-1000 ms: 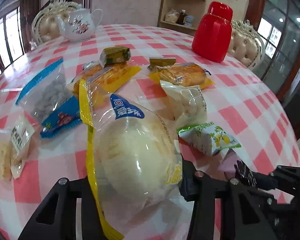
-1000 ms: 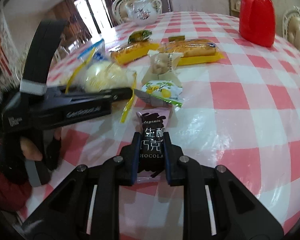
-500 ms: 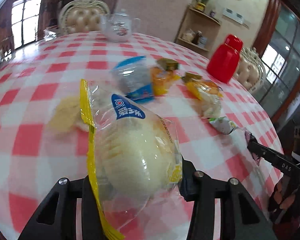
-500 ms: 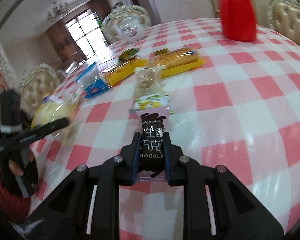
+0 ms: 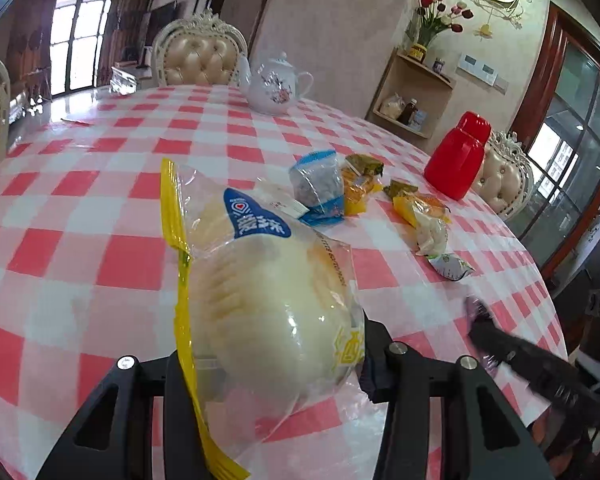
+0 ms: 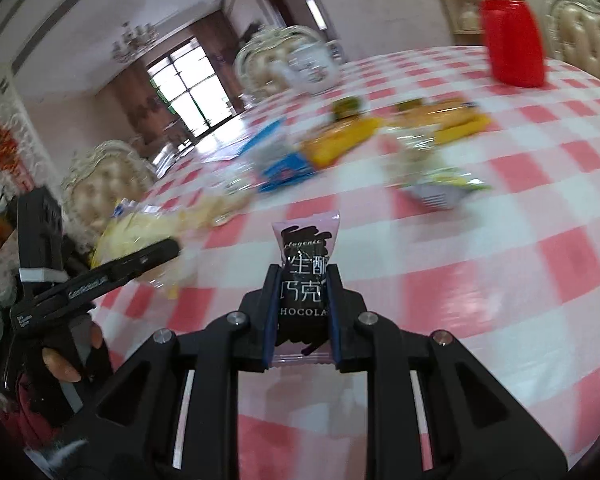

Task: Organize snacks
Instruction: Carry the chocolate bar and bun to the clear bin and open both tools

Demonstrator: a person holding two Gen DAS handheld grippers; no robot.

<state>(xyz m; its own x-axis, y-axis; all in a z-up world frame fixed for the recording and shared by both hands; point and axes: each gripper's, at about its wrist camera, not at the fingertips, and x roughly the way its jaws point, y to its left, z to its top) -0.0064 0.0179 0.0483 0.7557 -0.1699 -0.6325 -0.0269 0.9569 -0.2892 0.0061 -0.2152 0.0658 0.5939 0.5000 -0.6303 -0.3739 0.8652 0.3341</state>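
Observation:
My left gripper (image 5: 276, 348) is shut on a pale round bun (image 5: 268, 300) in a clear packet with a yellow edge, held above the red-and-white checked table (image 5: 112, 184). In the right wrist view that left gripper (image 6: 156, 252) and its bun (image 6: 132, 232) hang at the left, in a person's hand. My right gripper (image 6: 304, 280) is shut on a small pink-and-black chocolate packet (image 6: 305, 248), which stands upright between the pads. The right gripper (image 5: 480, 320) shows blurred at the lower right of the left wrist view.
Several snack packets lie mid-table: a blue-topped bag (image 5: 318, 184), yellow packets (image 5: 420, 208), a green-and-white packet (image 5: 450, 266). A red jug (image 5: 458, 160) and a white teapot (image 5: 274, 84) stand farther back. Padded chairs (image 5: 198, 56) ring the table.
My left gripper has carried the bun leftward, away from the snack pile, which now lies farther off to the right. The right gripper has moved with the chocolate packet still in it.

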